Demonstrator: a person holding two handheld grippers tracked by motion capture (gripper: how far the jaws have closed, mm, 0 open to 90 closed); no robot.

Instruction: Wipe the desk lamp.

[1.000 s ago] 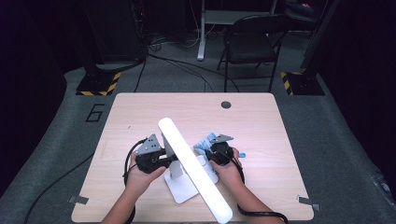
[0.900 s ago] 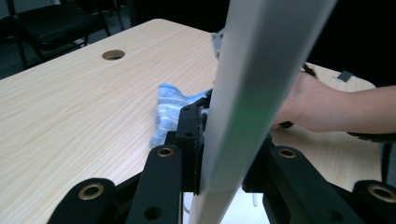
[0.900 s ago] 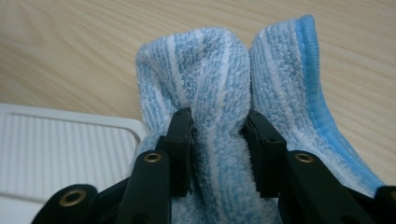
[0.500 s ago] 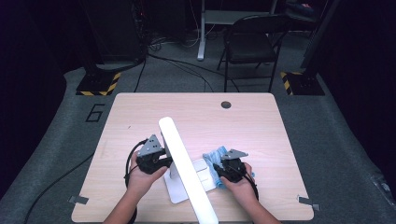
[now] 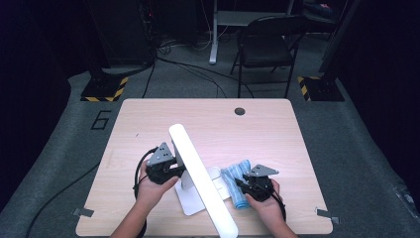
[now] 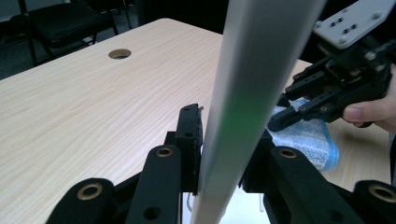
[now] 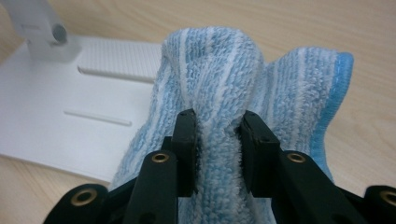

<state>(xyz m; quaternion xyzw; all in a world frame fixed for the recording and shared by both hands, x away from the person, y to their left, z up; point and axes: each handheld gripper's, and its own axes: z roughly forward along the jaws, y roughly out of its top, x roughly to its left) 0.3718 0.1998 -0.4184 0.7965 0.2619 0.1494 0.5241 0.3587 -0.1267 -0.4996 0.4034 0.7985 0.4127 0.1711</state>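
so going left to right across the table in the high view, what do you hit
left gripper → white lamp bar → blue striped cloth → right gripper

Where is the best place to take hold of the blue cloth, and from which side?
Grip the raised fold of the cloth, coming low from the table's near edge. The cloth bunches into a soft ridge there, narrow enough to pinch, and the right hand-held gripper already clamps it so. Its left edge lies on the white lamp base, a flatter, probably harder place to pinch.
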